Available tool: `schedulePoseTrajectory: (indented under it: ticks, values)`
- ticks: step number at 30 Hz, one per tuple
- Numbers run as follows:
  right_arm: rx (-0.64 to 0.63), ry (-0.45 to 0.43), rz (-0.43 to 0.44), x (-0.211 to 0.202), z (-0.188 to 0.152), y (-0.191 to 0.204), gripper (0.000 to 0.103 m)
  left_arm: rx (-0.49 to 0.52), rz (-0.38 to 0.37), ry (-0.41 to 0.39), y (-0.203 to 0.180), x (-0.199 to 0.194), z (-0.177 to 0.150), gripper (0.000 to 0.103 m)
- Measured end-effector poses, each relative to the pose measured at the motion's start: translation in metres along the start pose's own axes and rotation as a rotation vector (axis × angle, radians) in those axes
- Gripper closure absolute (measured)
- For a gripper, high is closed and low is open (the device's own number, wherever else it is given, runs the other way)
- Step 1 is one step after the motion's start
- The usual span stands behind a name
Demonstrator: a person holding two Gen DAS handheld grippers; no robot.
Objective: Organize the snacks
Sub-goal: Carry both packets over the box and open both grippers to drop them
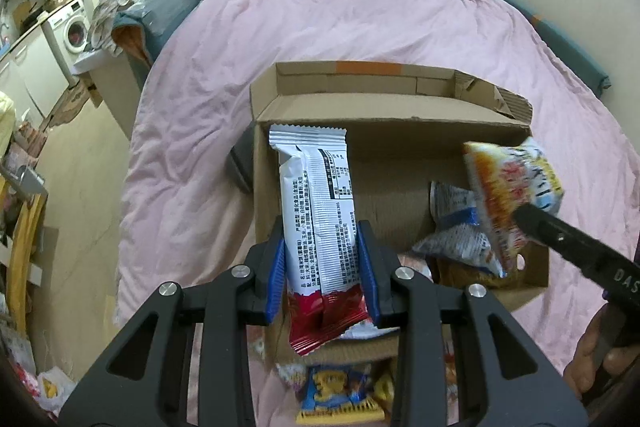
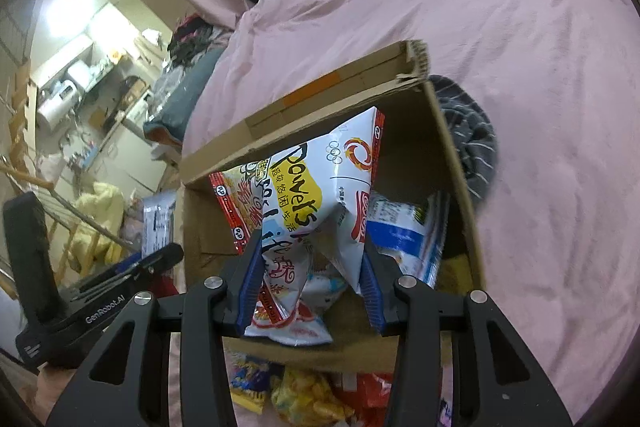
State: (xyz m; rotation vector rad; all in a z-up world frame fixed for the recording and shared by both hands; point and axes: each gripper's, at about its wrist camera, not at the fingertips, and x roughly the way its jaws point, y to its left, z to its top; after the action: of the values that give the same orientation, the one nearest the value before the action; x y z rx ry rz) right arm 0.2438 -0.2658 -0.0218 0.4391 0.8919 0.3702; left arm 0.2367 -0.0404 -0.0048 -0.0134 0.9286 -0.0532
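Cardboard fills the middle of both views: an open box (image 1: 384, 147) sitting on my pink duvet (image 1: 280, 27), flaps raised. My left gripper (image 1: 325, 263) is clamped on a long white wrapper with a red end (image 1: 316, 211), its blue pads pressed to either side, and the pack stands up over the box's near left corner. My right gripper (image 2: 310, 283) pinches a crumpled white, yellow and red chip bag (image 2: 304, 195) above the box opening.

Only the left view shows the washing machine (image 1: 74, 31) at ten o'clock and the right tool coming in from four o'clock with its bag (image 1: 512, 195) blurred, my hand (image 1: 600, 359) below it. It also shows a blue and white packet (image 1: 460, 227) lying inside the box towards three o'clock.

Only the right view gives the bag's printed front, a dark striped cloth (image 2: 468, 139) at two o'clock just beyond the box wall, and the left tool's black body (image 2: 92, 291) at nine o'clock. More loose snacks (image 2: 304, 395) lie on the duvet at six o'clock, outside the box.
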Motion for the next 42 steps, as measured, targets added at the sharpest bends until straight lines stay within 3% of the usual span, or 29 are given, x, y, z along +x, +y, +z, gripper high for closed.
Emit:
schedulePoseTrajectory:
  ticks: [6, 19, 30, 42]
  values:
    - [-0.012, 0.050, -0.016, 0.026, -0.001, -0.002, 0.057, -0.003, -0.016, -0.011, 0.002, 0.017, 0.003, 0.074]
    - [-0.011, 0.103, -0.030, 0.041, -0.007, -0.001, 0.054, -0.002, -0.032, 0.006, -0.001, 0.036, 0.005, 0.074]
    - [-0.010, 0.109, -0.029, 0.044, -0.007, -0.002, 0.053, 0.001, -0.030, 0.009, -0.002, 0.037, 0.004, 0.074]
    - [0.001, 0.075, -0.002, 0.040, -0.005, -0.001, 0.044, -0.007, -0.024, -0.008, -0.002, 0.032, 0.005, 0.074]
